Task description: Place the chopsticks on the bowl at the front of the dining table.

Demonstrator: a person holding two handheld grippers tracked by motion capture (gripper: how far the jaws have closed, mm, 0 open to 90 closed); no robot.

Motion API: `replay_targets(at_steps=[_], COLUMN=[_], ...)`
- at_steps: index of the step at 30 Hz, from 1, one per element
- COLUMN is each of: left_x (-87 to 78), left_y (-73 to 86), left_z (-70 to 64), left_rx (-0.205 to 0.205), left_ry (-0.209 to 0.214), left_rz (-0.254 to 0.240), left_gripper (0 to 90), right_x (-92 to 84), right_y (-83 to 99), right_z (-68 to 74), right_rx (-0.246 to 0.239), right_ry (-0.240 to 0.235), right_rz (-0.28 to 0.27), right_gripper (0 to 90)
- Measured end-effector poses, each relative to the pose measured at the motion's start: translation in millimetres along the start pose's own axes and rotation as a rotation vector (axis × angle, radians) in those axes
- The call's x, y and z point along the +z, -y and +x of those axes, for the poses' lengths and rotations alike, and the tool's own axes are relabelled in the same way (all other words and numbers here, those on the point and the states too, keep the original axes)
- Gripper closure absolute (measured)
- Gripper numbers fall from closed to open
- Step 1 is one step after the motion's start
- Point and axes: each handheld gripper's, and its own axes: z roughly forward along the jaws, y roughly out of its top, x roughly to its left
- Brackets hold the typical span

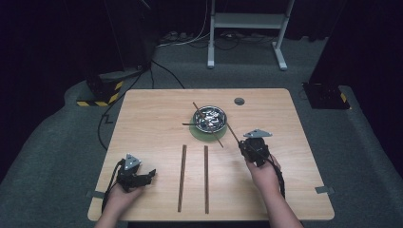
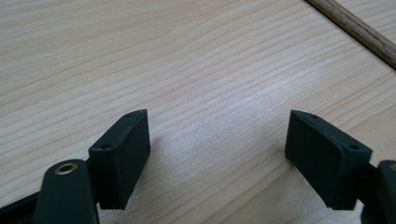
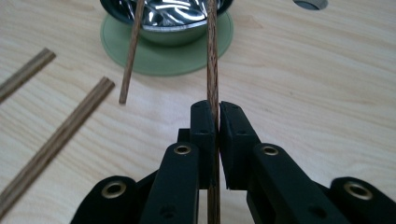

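The right gripper has its jaws clenched on a wooden stick whose far end reaches into the steel bowl, so the step in hand looks like drawing that stick out. Next it likely must be laid on the bench beside the two sticks lying nearer the person than the bowl, while another stick leans in the bowl. The left gripper rests released over bare bench.

Two wooden sticks lie side by side on the table, near a metal bowl on a green mat.
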Motion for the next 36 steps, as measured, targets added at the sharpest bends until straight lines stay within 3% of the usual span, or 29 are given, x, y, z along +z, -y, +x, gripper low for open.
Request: replay_targets(at_steps=[4,12,36], left_x=[-0.1,0.3,0.3], left_y=[0.0,0.1,0.0], left_z=[0.1,-0.3,-0.1], left_rx=[0.003,-0.005,-0.002], left_ry=[0.004,0.004,0.007], left_rz=[-0.001,-0.006,-0.006], left_gripper=[22.6,22.6,22.8], right_x=[9.1,19.0,52.9], right_y=[-13.8,-24.7,-64.1], right_z=[2.0,4.3,9.5], right_rx=[-0.007,-0.025,0.000], right_ry=[-0.014,-0.004,-0.050], right_rz=[0.024,0.030,0.032], right_gripper=[84.5,84.6,84.5])
